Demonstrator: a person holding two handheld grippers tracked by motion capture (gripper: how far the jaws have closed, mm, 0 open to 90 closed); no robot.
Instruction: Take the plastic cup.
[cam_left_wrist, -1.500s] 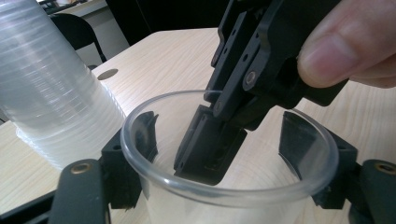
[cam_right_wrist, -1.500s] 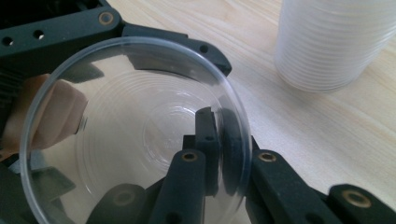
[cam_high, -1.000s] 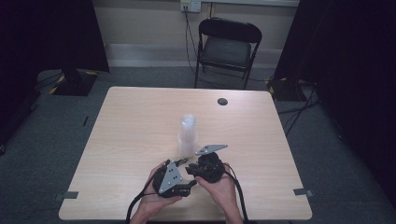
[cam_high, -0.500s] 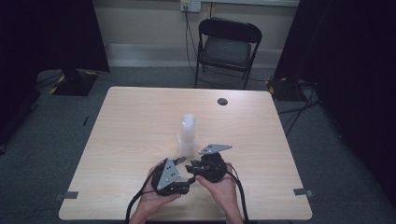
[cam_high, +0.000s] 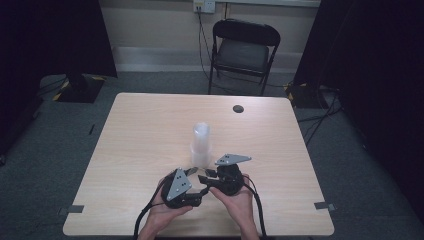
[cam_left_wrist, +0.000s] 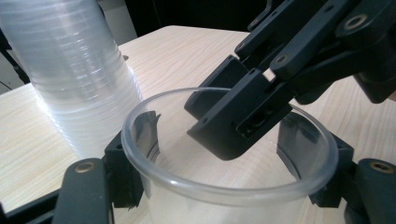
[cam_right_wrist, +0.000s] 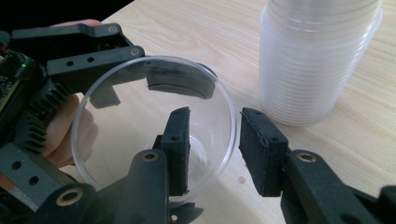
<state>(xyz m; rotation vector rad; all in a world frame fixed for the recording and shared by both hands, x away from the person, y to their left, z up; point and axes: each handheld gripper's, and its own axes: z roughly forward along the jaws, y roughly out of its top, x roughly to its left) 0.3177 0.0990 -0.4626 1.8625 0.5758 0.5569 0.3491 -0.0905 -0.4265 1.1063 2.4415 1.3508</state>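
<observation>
1. The left gripper (cam_high: 197, 176) clamps a clear cup (cam_right_wrist: 154, 126) just beside the cup stack (cam_high: 200, 145).
2. The right gripper (cam_right_wrist: 212, 140) straddles the cup's rim; its jaws have just been opening and no longer press it.

Clear cup (cam_left_wrist: 224, 186), clear stack (cam_left_wrist: 79, 79), black tongs (cam_right_wrist: 215, 140), light woodgrain table (cam_high: 150, 125).

A light wood desk (cam_high: 140, 130) carries a small dark round disc (cam_high: 238, 108) near its far edge. Beyond the desk stands a black folding chair (cam_high: 243, 50) against the wall, below a wall socket (cam_high: 204, 5). Grey tape pieces (cam_high: 322, 205) mark the carpet.
</observation>
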